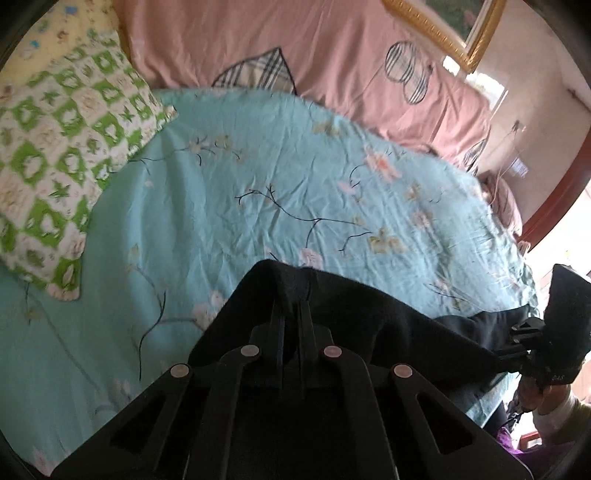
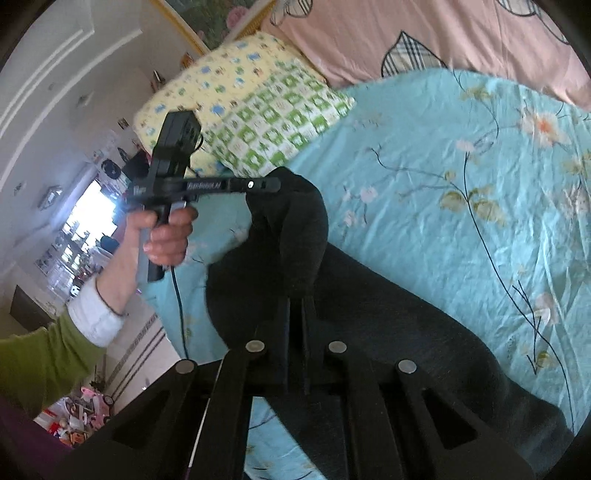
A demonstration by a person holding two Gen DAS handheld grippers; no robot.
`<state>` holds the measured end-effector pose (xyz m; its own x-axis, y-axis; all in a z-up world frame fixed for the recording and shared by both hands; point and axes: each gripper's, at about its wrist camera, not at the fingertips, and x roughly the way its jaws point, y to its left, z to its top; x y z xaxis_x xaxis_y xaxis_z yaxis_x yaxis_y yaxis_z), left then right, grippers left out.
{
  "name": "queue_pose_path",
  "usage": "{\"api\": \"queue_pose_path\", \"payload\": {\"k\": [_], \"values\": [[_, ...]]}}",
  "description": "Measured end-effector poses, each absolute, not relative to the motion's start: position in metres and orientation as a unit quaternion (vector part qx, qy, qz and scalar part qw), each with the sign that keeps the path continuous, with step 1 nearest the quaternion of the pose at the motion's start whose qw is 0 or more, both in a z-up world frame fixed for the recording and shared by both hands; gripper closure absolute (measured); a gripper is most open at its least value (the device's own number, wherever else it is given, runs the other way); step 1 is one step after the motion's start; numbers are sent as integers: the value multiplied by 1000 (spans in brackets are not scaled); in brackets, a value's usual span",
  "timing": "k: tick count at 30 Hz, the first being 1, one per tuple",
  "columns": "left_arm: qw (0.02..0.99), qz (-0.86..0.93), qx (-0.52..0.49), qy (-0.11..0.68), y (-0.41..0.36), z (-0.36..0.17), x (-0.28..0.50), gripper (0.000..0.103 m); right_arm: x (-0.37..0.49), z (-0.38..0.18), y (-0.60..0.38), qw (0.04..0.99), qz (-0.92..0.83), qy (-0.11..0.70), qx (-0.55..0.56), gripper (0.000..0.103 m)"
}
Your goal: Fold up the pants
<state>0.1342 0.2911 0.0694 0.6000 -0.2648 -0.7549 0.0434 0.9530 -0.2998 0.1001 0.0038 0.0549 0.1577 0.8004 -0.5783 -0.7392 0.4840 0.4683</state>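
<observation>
Black pants [image 2: 369, 314] fill the near foreground, bunched between both grippers above the blue floral bedspread [image 1: 258, 177]. Left gripper [image 1: 292, 317] has its fingers pinched together on a raised fold of cloth; right gripper [image 2: 295, 314] is likewise clamped on cloth (seen from the left view, off to the right). Judged long axis: the garment runs sideways between the two grips, trailing right and sagging onto the bed. Both hands look equally near.

Home bedroom, bed with floral teal sheet [image 1: 258, 192], patterned pillows [image 2: 273, 122], pink quilt [image 1: 295, 48], gilt-framed picture [image 1: 461, 29]
</observation>
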Motion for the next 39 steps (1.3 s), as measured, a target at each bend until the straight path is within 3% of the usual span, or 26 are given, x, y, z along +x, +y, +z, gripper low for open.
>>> {"api": "queue_pose_path", "payload": {"k": [12,28,34,38,39], "values": [[905,-64,-178,380,306,47,44,99,45,35,16,744,532,404,-23,97],[898,-37,-247,362,312,15,-5,99,21,12,25,741,529,407,-76,97],[886,-4,-271,375,320,0,-14,92,15,5,30,741,523,407,-109,97],[881,26,-286,376,325,-3,-27,91,15,0,33,740,515,418,-117,93],[880,32,-291,375,325,-2,-30,89,15,0,33,739,515,420,-114,87]]}}
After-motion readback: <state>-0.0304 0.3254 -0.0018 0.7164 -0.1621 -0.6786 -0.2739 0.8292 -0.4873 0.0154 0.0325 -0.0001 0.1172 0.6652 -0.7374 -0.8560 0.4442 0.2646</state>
